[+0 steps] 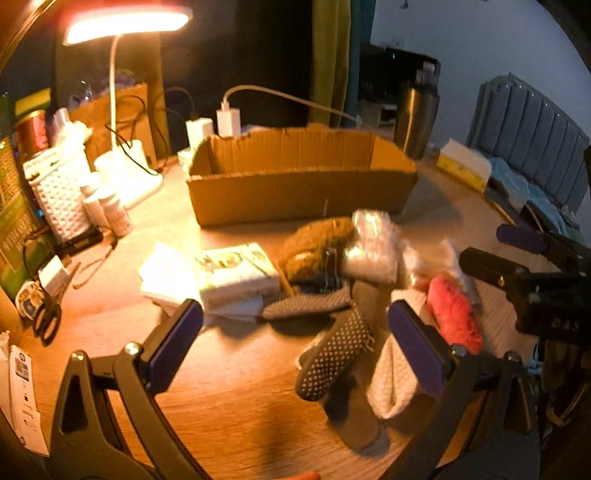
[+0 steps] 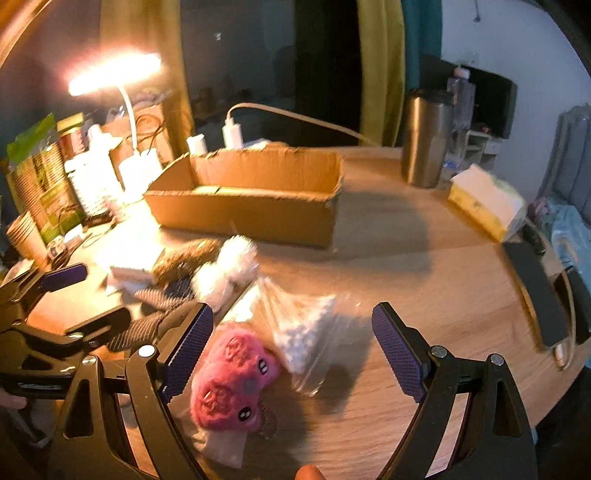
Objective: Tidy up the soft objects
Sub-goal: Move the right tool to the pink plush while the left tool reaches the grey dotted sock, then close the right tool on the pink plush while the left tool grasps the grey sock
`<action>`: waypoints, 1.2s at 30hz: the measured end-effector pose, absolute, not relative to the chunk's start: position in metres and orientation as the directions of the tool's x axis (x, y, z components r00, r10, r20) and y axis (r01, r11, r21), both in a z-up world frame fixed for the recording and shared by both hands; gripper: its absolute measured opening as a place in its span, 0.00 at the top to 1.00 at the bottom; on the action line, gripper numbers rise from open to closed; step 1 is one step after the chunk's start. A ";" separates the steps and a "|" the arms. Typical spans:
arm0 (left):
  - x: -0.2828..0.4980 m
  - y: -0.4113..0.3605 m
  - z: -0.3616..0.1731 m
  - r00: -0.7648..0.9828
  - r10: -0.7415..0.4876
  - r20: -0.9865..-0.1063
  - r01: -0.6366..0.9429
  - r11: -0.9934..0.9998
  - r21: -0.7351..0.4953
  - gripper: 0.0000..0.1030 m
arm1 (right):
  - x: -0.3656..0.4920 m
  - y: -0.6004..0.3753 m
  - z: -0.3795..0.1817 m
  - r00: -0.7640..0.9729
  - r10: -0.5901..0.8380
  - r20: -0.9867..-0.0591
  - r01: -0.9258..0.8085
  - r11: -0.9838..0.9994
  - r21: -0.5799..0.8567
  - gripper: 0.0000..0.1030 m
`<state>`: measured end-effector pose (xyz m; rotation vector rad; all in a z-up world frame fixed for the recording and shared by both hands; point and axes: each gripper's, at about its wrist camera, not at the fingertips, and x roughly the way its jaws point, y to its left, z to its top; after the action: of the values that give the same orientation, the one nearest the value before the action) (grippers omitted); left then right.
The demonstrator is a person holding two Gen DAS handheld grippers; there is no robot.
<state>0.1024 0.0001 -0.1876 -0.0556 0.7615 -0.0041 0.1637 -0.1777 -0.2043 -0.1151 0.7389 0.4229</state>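
An open cardboard box stands at the back of the round wooden table; it also shows in the right wrist view. In front of it lies a pile of soft things: a brown fuzzy item, a white fluffy item, grey dotted socks, a white knit piece and a pink plush. My left gripper is open above the socks. My right gripper is open above the pink plush and a clear bag of cotton swabs.
A lit desk lamp, white basket, bottles, scissors and chargers crowd the left side. A tissue pack lies by the pile. A steel tumbler, a tissue box and a phone stand on the right.
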 end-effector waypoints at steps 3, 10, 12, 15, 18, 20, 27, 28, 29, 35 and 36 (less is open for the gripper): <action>0.109 -0.006 -0.197 0.700 -0.029 -0.714 -0.002 0.999 -0.042 0.02 | 0.162 -0.176 -0.213 0.617 0.372 -0.694 -0.442 0.893 0.085 0.13; 0.121 -0.017 -0.217 0.634 -0.039 -0.772 0.028 0.999 -0.027 0.21 | 0.156 -0.180 -0.225 0.557 0.440 -0.704 -0.478 0.863 0.161 0.19; 0.125 -0.020 -0.223 0.613 -0.057 -0.788 0.040 0.998 -0.042 0.27 | 0.155 -0.180 -0.228 0.545 0.447 -0.709 -0.485 0.858 0.168 0.19; 0.127 -0.027 -0.224 0.603 -0.069 -0.795 0.055 0.997 -0.045 0.43 | 0.155 -0.180 -0.231 0.524 0.466 -0.713 -0.498 0.847 0.187 0.20; 0.127 -0.034 -0.223 0.596 -0.094 -0.798 0.088 0.995 -0.052 0.56 | 0.156 -0.182 -0.234 0.500 0.493 -0.712 -0.509 0.832 0.219 0.35; 0.125 -0.037 -0.221 0.595 -0.106 -0.797 0.103 0.993 -0.054 0.62 | 0.157 -0.183 -0.234 0.486 0.512 -0.708 -0.522 0.820 0.235 0.50; 0.118 -0.040 -0.212 0.609 -0.118 -0.785 0.114 0.992 -0.060 0.71 | 0.148 -0.181 -0.224 0.492 0.536 -0.686 -0.564 0.797 0.217 0.68; 0.117 -0.040 -0.209 0.615 -0.121 -0.779 0.114 0.991 -0.065 0.73 | 0.147 -0.182 -0.222 0.499 0.535 -0.682 -0.565 0.797 0.213 0.68; 0.116 -0.039 -0.206 0.621 -0.123 -0.774 0.114 0.991 -0.066 0.77 | 0.146 -0.184 -0.218 0.509 0.537 -0.673 -0.565 0.798 0.209 0.68; 0.106 -0.035 -0.182 0.672 -0.123 -0.731 0.117 0.991 -0.059 0.81 | 0.142 -0.190 -0.198 0.554 0.533 -0.640 -0.560 0.807 0.188 0.68; 0.104 -0.033 -0.178 0.680 -0.124 -0.722 0.117 0.991 -0.060 0.82 | 0.141 -0.191 -0.195 0.559 0.533 -0.636 -0.561 0.807 0.184 0.68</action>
<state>0.1036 -0.0335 -0.1783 -0.0094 0.8113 -0.1351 0.1414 -0.1907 -0.1947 -0.0406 0.7354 0.6450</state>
